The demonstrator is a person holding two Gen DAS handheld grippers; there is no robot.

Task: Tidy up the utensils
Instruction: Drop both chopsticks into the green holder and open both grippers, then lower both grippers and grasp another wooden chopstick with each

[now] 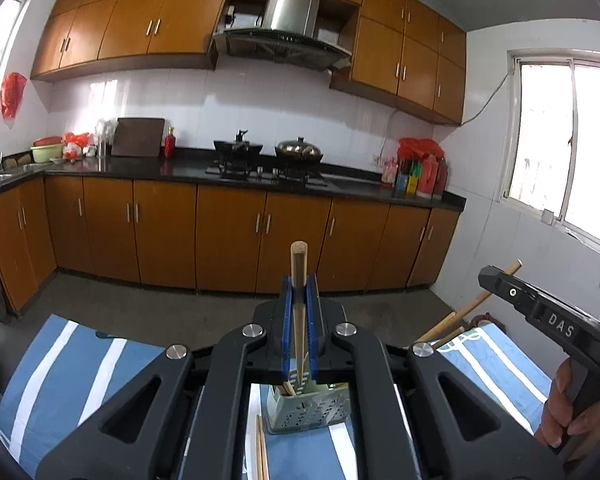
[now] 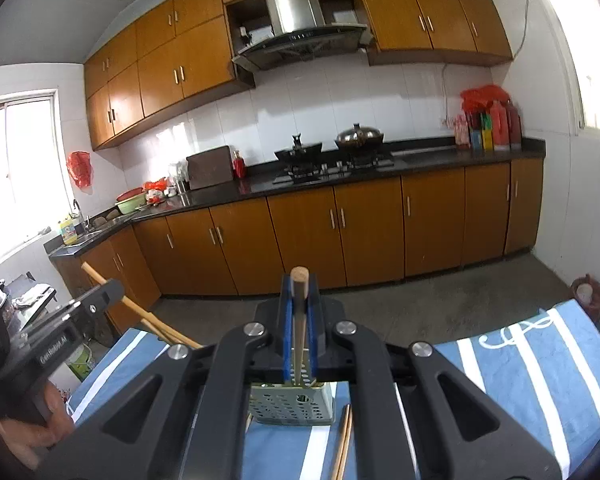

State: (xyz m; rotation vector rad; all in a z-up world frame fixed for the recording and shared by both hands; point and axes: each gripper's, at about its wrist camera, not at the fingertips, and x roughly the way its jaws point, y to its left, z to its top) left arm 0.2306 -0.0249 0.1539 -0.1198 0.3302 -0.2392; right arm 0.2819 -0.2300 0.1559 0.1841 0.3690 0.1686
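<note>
- My left gripper (image 1: 299, 280) has its blue pads clamped on one wooden chopstick (image 1: 299, 276), which stands upright at centre frame, its lower end running down toward the holder.
- My right gripper (image 2: 299, 292) is likewise clamped on a second chopstick (image 2: 299, 300), upright at centre of its own view.
- Below both sets of jaws sits the perforated green utensil holder (image 1: 308, 410), low in the frame on the blue striped cloth (image 1: 60, 372).
- Inside the holder I can make out a few stick ends in the left view; how many, I cannot tell.
- To do this well, I judge each stick should go straight down into the holder's mouth, and the jaws should part only once the tip is past the rim.
- I would lower one hand at a time, since both aim at the same opening and could knock together.
- Loose chopsticks (image 1: 260, 452) lie on the cloth just beside the holder, at the bottom of the frame, not yet sorted.
</note>
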